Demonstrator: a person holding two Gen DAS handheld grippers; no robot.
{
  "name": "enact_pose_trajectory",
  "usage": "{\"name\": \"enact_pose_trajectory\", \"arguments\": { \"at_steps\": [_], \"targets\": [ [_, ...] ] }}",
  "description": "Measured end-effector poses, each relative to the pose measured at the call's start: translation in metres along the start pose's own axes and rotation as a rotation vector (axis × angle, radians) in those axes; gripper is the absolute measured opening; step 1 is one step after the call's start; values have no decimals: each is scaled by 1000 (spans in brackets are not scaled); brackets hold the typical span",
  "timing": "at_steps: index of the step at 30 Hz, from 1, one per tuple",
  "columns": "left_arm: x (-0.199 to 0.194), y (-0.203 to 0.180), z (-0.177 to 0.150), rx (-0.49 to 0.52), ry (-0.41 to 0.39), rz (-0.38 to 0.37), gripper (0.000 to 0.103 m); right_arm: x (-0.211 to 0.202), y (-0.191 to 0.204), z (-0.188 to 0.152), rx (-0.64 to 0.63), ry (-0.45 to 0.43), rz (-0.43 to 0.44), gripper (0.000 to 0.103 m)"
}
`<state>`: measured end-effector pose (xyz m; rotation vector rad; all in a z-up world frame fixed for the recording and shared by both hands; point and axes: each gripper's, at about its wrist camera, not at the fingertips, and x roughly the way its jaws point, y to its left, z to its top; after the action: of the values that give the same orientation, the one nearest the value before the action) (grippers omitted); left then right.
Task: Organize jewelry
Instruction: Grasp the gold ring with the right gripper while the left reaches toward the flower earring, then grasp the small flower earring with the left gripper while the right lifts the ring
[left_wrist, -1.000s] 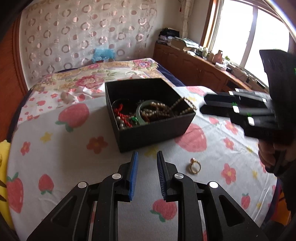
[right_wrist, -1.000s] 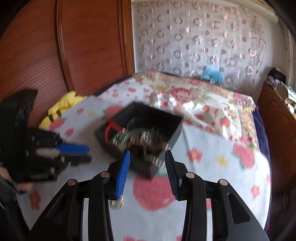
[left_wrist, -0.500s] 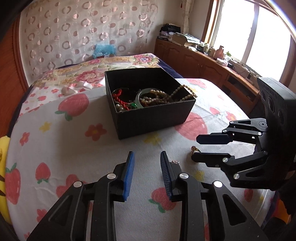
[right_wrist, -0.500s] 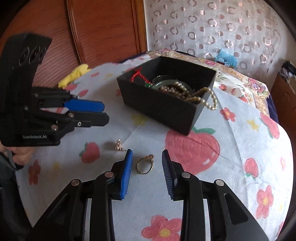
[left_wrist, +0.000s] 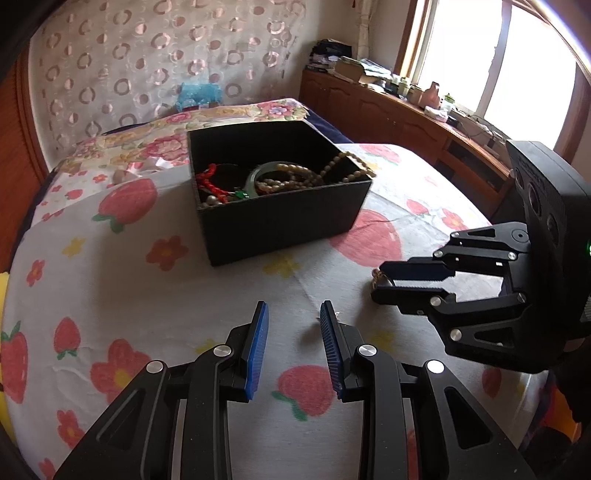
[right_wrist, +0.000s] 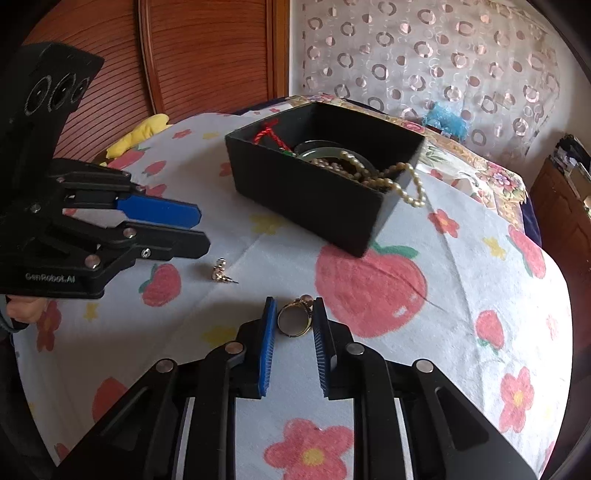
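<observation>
A black open box (left_wrist: 284, 218) (right_wrist: 317, 195) holds a red cord, a green bangle and bead necklaces; one pearl strand (right_wrist: 410, 184) hangs over its corner. A gold ring (right_wrist: 293, 319) lies on the cloth between the open fingers of my right gripper (right_wrist: 293, 314); the jaws stand around it without pressing it. In the left wrist view the ring (left_wrist: 380, 278) peeks out at the tips of my right gripper (left_wrist: 384, 284). A small gold earring (right_wrist: 219, 275) lies on the cloth just beyond my left gripper (right_wrist: 201, 232). My left gripper (left_wrist: 291, 317) is open and empty.
The strawberry-and-flower cloth (left_wrist: 110, 280) covers a round table. A yellow cloth (right_wrist: 140, 133) lies at its far edge by a wooden door. A bed with a floral cover (left_wrist: 147, 133) and a wooden cabinet (left_wrist: 388, 114) under the window stand behind.
My right gripper has come down to the cloth and its fingers now flank the gold ring. My left gripper has drawn back and lowered toward the earring.
</observation>
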<state>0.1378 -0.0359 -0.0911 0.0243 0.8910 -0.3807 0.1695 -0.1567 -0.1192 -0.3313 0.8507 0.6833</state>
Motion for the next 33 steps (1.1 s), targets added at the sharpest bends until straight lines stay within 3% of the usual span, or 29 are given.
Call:
{"name": "enact_pose_trajectory", "arguments": {
  "at_steps": [17, 23, 33],
  "targets": [
    [16, -20, -4, 53, 35, -24, 30, -21, -13, -1, 44, -56, -2, 22],
    [17, -19, -3, 55, 34, -22, 13, -23, -12, 1, 43, -64, 1, 22],
    [-3, -8, 13, 25, -41, -16, 13, -37, -19, 28, 19, -121, -12, 22]
  ]
}}
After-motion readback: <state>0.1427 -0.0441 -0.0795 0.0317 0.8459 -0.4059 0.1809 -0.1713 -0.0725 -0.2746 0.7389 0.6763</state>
